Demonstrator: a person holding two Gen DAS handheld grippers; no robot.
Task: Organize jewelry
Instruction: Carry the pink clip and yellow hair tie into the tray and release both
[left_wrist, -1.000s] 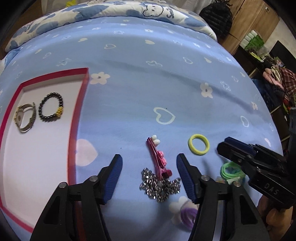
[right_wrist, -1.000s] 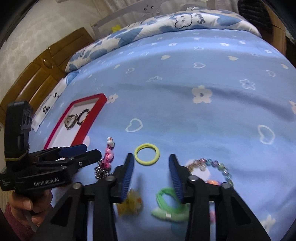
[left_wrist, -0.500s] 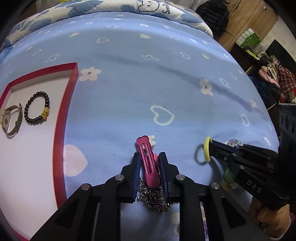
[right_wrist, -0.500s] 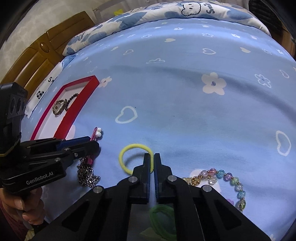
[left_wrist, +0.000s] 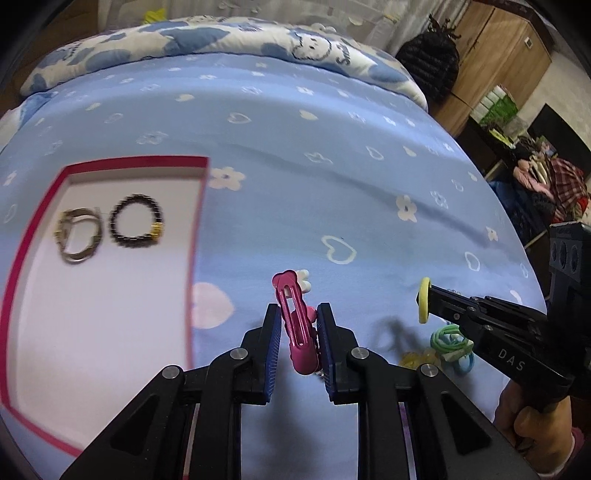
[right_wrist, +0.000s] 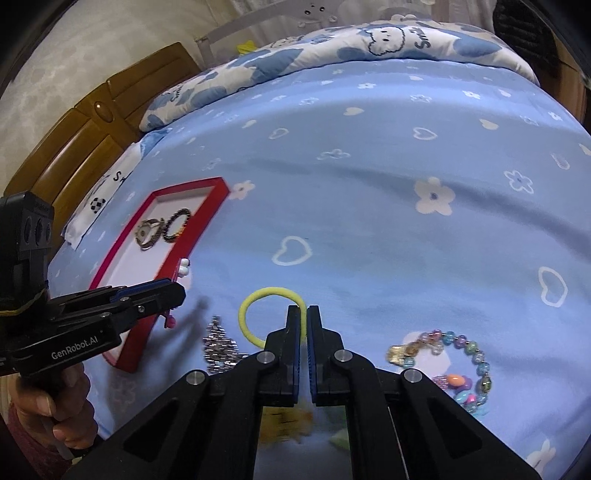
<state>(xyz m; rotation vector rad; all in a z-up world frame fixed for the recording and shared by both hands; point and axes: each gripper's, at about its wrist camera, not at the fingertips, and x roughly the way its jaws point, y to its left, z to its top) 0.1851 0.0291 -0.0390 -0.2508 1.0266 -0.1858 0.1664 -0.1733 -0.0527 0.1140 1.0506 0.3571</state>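
We hold the pink hair clip (left_wrist: 297, 332) in the left gripper (left_wrist: 298, 345) and the yellow hair tie (right_wrist: 273, 314) in the right gripper (right_wrist: 303, 349), both clamped, lifted right of the red tray (left_wrist: 197, 236). The thin tie could slip out mid-carry.

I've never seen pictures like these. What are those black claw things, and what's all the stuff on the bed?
They are two hand-held grippers, squeezed by a person, with a small camera on each. One picture looks along the left gripper, the other along the right gripper. The left one pinches a pink hair clip; the right one pinches a yellow hair tie. On the blue bedsheet lie a red tray holding a watch and a dark bracelet, plus a silver chain, a bead bracelet and green hair ties.
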